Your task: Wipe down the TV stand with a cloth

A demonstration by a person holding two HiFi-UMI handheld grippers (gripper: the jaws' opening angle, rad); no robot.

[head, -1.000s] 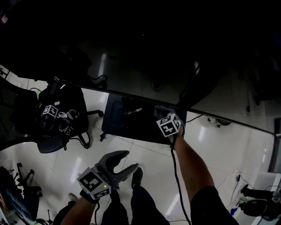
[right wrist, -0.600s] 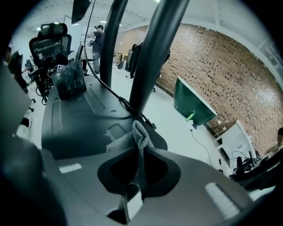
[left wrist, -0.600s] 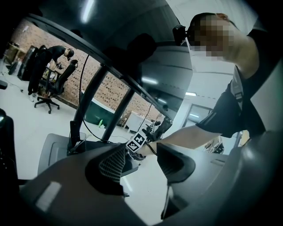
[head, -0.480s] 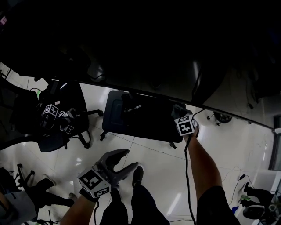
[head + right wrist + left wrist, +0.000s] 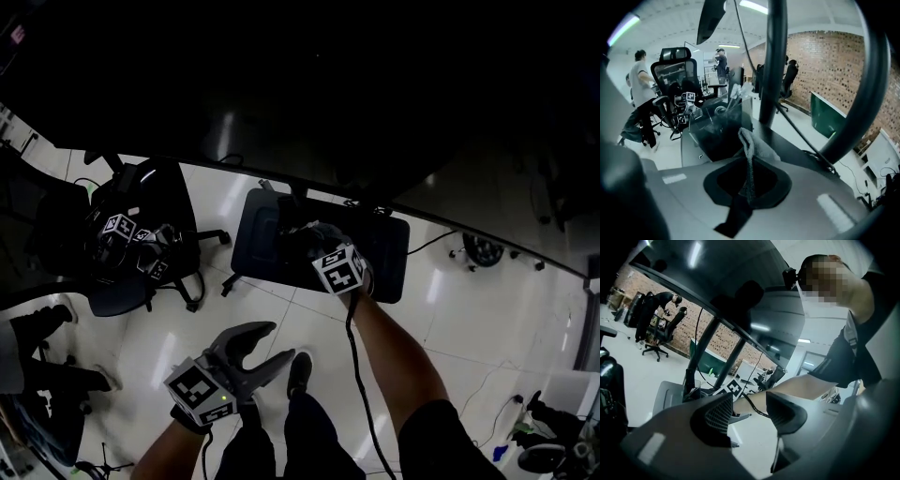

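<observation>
A black swivel office chair (image 5: 159, 202) bearing marker cubes (image 5: 122, 226) stands on glossy white floor tiles (image 5: 450, 309), ahead and left of the left gripper (image 5: 275, 341). Right of the right gripper (image 5: 749, 183), a dark green board (image 5: 827, 119) fronts a red brick wall (image 5: 825, 65).

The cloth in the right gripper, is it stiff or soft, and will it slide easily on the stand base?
Probably floppy: the cloth bunches and folds where the right gripper pinches it. Likely light, since the fabric looks thin. It should glide on the base, which looks smooth.

Grey left gripper (image 5: 281, 339), black-white marker cube (image 5: 199, 392).
</observation>
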